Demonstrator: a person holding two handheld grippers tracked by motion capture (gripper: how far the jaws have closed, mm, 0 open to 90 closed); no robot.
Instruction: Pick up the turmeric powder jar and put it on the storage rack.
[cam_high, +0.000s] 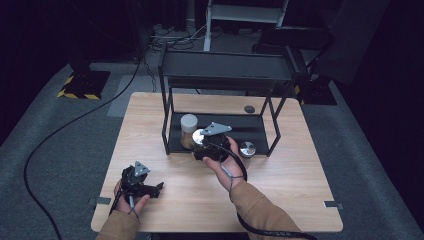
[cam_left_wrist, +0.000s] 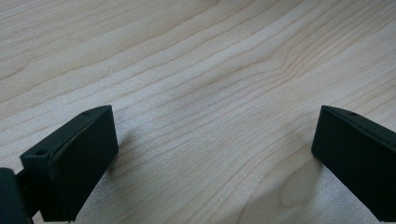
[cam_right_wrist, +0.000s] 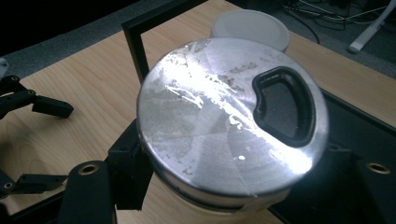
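My right gripper (cam_high: 204, 145) is shut on a jar with a shiny silver lid (cam_high: 198, 136), held at the front edge of the black rack's lower shelf (cam_high: 250, 131). In the right gripper view the silver lid (cam_right_wrist: 219, 126) has a black-rimmed opening at one side, and the jaws of the right gripper (cam_right_wrist: 233, 191) press on the jar's body below it. Just behind it, a white-lidded jar (cam_high: 189, 126) (cam_right_wrist: 250, 25) stands on the shelf. My left gripper (cam_high: 150, 189) (cam_left_wrist: 212, 154) rests open over bare wood at the table's front left, nothing between its jaws.
The two-tier black rack (cam_high: 225, 67) stands at the back middle of the wooden table (cam_high: 165, 210). A second silver-lidded jar (cam_high: 247, 148) sits on the table by the rack's right front leg. A small dark disc (cam_high: 249, 109) lies behind the rack.
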